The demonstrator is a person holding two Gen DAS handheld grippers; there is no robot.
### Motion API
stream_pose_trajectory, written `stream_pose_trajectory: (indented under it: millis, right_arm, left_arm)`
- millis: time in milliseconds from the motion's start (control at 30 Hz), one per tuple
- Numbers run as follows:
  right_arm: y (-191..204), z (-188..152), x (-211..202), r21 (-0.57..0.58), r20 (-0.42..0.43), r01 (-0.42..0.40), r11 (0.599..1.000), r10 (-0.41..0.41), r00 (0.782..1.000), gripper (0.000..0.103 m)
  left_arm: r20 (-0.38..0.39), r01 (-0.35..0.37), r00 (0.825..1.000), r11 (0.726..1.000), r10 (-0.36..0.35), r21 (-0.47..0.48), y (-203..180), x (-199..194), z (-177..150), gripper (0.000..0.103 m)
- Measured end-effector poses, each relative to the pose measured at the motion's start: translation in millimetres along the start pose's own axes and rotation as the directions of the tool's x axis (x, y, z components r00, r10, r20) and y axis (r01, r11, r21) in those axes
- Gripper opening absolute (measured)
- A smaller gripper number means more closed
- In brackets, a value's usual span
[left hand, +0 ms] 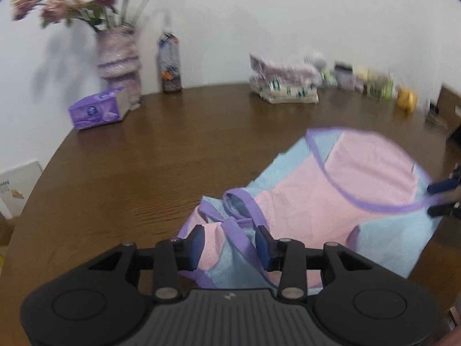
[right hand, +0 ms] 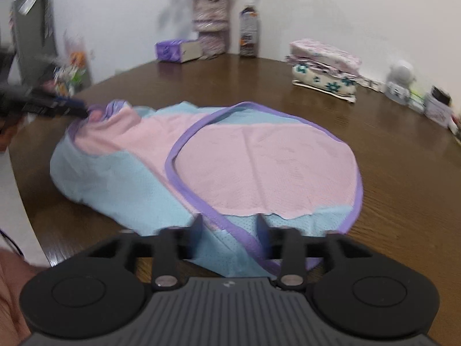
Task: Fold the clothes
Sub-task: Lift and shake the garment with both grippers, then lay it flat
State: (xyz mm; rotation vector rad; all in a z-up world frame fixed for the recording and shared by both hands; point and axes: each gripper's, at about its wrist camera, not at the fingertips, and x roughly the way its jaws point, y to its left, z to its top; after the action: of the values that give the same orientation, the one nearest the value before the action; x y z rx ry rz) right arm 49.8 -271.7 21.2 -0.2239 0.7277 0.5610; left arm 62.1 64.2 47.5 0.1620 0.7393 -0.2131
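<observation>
Both grippers are down at the garment (right hand: 219,155), a pink, blue and purple-trimmed mesh top spread across the middle of the brown table (left hand: 138,155), one end toward each gripper. That looks like a set-up for a fold: each gripper takes an end so the cloth can be lifted evenly.

The left gripper (left hand: 230,245) sits low, fingers pointing along the table, jaws parted with the bunched purple straps between them. Whether the pads actually pinch the fabric, I can't tell.

The right gripper (right hand: 229,230) is also level and low at the opposite end, jaws apart and straddling the purple hem; contact there is also unclear through the blur.

Well clear along the far edge stand a vase of flowers (left hand: 118,57), a tissue pack (left hand: 98,109) and a folded stack (right hand: 325,69), likely finished pieces.
</observation>
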Motion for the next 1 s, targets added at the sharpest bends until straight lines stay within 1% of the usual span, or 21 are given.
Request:
stream_pose_trajectory:
  millis: [33,67,100,167,267,400,500,633,700,800,867,933,1000]
  right_arm:
    - [2.3,0.7,2.7,-0.018,-0.011,0.001,1.0,-0.002,1.0,0.046]
    - [4.6,1.5,5.4,-0.035,-0.022,0.002,0.999,-0.003,1.0,0.045]
    - [5.9,1.8,8.9,-0.043,-0.039,-0.002,0.999,0.001,0.999,0.043]
    - [8.7,0.8,13.0,-0.057,-0.063,-0.018,0.998,0.014,0.998,0.022]
    - [14.9,-2.1,6.2,-0.093,-0.054,-0.012,0.996,0.007,0.999,0.001]
    - [12.8,-0.1,-9.8,-0.07,0.011,0.004,0.998,-0.003,1.0,0.001]
    - [19.8,4.3,-17.5,-0.1,0.038,-0.005,0.995,0.009,0.999,0.001]
    - [22.6,14.1,-21.8,-0.118,0.066,0.025,0.993,-0.018,0.998,0.001]
    - [22.1,19.8,-23.6,-0.121,0.081,0.046,0.992,-0.036,0.996,0.001]
    - [21.5,28.4,-26.4,-0.125,0.105,0.076,0.989,-0.063,0.993,0.001]
    - [21.0,34.2,-28.2,-0.127,0.12,0.097,0.987,-0.081,0.989,0.001]
    - [20.6,39.9,-30.0,-0.129,0.136,0.117,0.985,-0.099,0.986,0.001]
    - [8.7,70.7,-37.9,-0.121,0.188,0.18,0.976,-0.155,0.97,0.001]
  left_arm:
    - [-0.008,-0.004,1.0,1.0,0.005,0.013,-0.6,1.7,0.8,0.013]
    - [0.004,-0.009,1.0,1.0,0.009,0.006,0.8,-4.9,-2.2,0.001]
    - [0.016,-0.013,1.0,1.0,0.013,0.0,2.1,-11.6,-5.2,0.002]
    - [0.04,-0.021,0.999,1.0,0.021,-0.013,4.8,-24.9,-11.1,0.002]
    - [0.076,-0.032,0.997,0.999,0.034,-0.032,8.9,-44.8,-20.1,0.002]
    - [0.123,-0.046,0.991,0.997,0.053,-0.059,14.3,-71.3,-32.0,0.002]
    - [0.158,-0.055,0.985,0.995,0.067,-0.079,17.8,-90.4,-40.0,0.002]
    - [0.199,-0.059,0.977,0.994,0.077,-0.096,17.6,-107.2,-39.9,0.002]
    - [0.22,-0.06,0.972,0.994,0.079,-0.092,18.7,-110.2,-34.5,0.002]
    - [0.244,-0.059,0.967,0.996,0.072,-0.062,21.1,-103.2,-16.0,0.002]
    - [0.261,-0.062,0.963,0.997,0.069,-0.037,22.5,-90.8,5.6,0.002]
    - [0.303,-0.083,0.95,0.996,0.082,-0.009,24.7,-71.1,43.6,0.002]
    - [0.356,-0.107,0.93,0.994,0.095,0.016,26.8,-52.3,87.1,0.002]
